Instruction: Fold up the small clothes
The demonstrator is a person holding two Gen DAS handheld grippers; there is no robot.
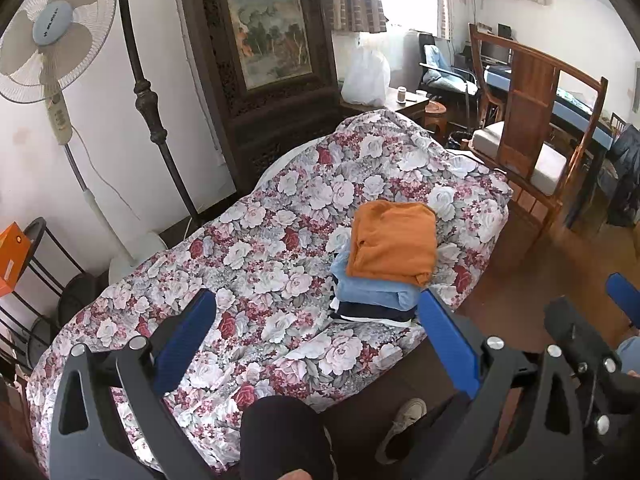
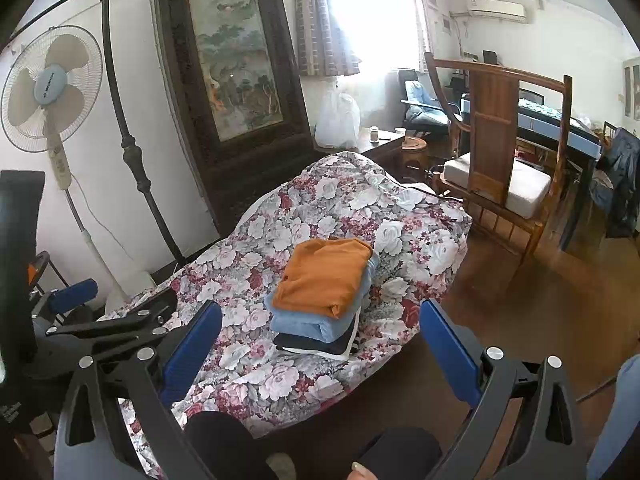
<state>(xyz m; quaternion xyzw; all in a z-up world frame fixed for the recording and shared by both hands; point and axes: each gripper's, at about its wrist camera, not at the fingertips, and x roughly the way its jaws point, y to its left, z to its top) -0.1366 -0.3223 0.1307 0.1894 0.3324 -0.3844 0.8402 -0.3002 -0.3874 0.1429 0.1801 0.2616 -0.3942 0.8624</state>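
A stack of folded clothes lies on the floral quilt (image 1: 280, 216) (image 2: 328, 208). On top is an orange garment (image 1: 394, 242) (image 2: 326, 276), under it a light blue one (image 1: 372, 290) (image 2: 308, 322), then a dark one with white stripes (image 1: 374, 314) (image 2: 320, 344). My left gripper (image 1: 316, 330) hovers above the quilt's near part, open and holding nothing, its right finger beside the stack. My right gripper (image 2: 320, 344) is also open and empty, raised in front of the stack. The left gripper (image 2: 116, 300) shows at the left of the right wrist view.
A standing fan (image 1: 52, 40) (image 2: 52, 88) and a dark iron post (image 1: 148, 96) stand at the left wall. A framed painting (image 1: 266, 20) (image 2: 236, 52) leans behind the bed. A wooden chair (image 1: 536, 136) (image 2: 500, 160) stands right, on wooden floor (image 2: 540, 312). The person's dark-clad knees (image 2: 224, 440) are below.
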